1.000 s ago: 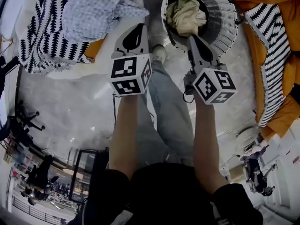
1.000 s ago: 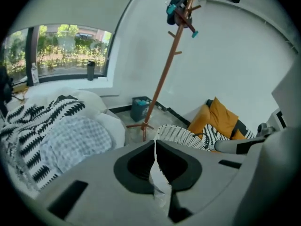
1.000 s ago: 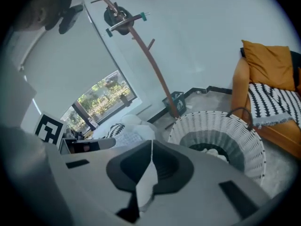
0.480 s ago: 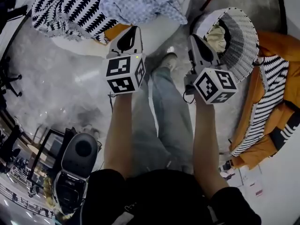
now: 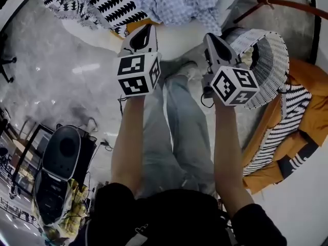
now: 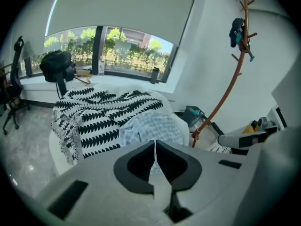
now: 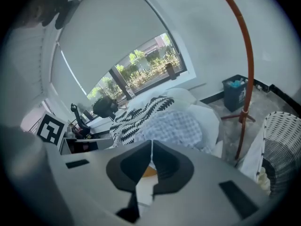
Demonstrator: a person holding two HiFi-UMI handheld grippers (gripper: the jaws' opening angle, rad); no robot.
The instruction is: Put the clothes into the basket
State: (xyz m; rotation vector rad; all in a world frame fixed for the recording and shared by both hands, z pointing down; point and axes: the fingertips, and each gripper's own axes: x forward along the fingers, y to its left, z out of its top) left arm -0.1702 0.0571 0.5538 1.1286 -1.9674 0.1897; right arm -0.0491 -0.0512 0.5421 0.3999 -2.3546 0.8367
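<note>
A: Two grippers, both empty. Your left gripper [image 5: 145,32] and right gripper [image 5: 211,39] each have jaws pressed together on nothing.

B: Your next piece is probably the checked shirt [image 5: 177,1]. It's far ahead on the white seat [image 5: 174,37], spread left to right, just right of the patterned throw [image 5: 87,1].

A: It lies straight beyond your left jaws, so that hand is nearer — you'd have to part them before reaching in.

B: The basket [image 5: 266,60] stands at your right, just beside the right gripper, and something pale shows inside.

A: Mind the coat stand [image 5: 287,3] on the basket's far side — and your own shoe [image 5: 187,70] between seat and basket.
</note>
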